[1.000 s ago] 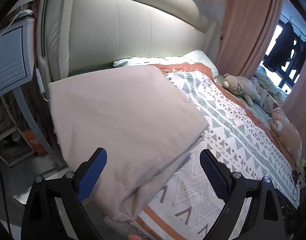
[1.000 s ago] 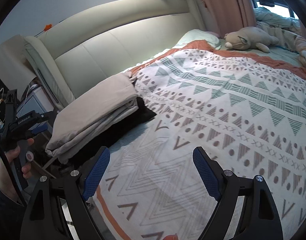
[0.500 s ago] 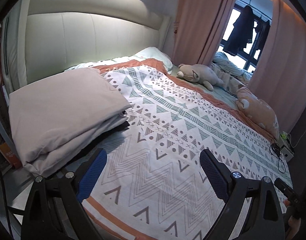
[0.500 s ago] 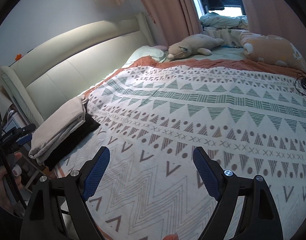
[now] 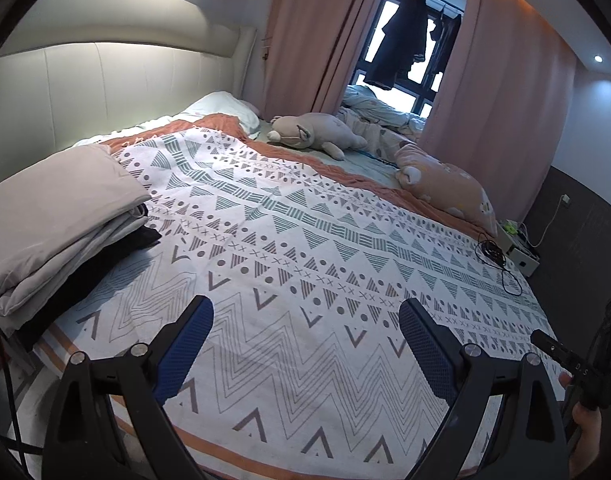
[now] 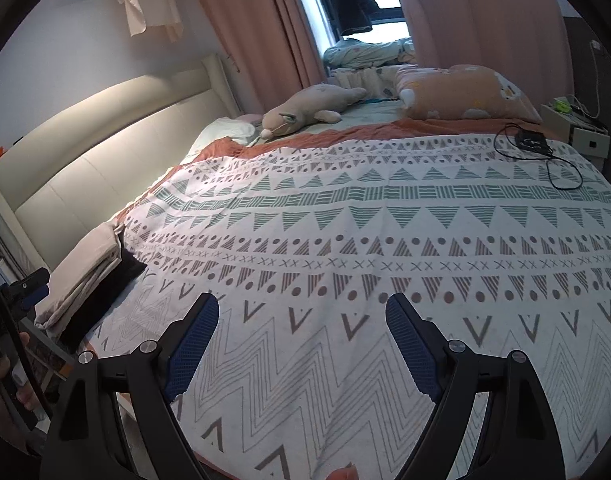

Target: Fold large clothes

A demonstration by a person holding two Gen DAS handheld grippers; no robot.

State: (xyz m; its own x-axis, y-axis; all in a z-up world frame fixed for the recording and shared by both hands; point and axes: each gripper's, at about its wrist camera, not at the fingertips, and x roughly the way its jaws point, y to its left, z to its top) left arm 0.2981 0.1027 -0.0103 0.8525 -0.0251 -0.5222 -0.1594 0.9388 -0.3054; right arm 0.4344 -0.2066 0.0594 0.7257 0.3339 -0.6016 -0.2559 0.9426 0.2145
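The folded clothes (image 5: 53,216) are stacked at the bed's (image 5: 305,280) corner; soft, limp fabric, best pinched at an edge. The left tool (image 5: 305,344) and right tool (image 6: 301,340) are spread, empty

bed (image 5: 305,360), folded clothes (image 5: 53,216), plush toy (image 5: 313,134)

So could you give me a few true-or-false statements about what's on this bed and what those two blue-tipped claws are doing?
1. The folded beige cloth sits on top of a black garment. True.
2. The left gripper grips the beige cloth. False: its jaws are open and empty.
3. A plush animal lies near the curtains. True.
4. The right gripper is shut. False: it is open, with nothing between its jaws.
5. The patterned blanket is plain white. False: it has triangles, dots and zigzags.
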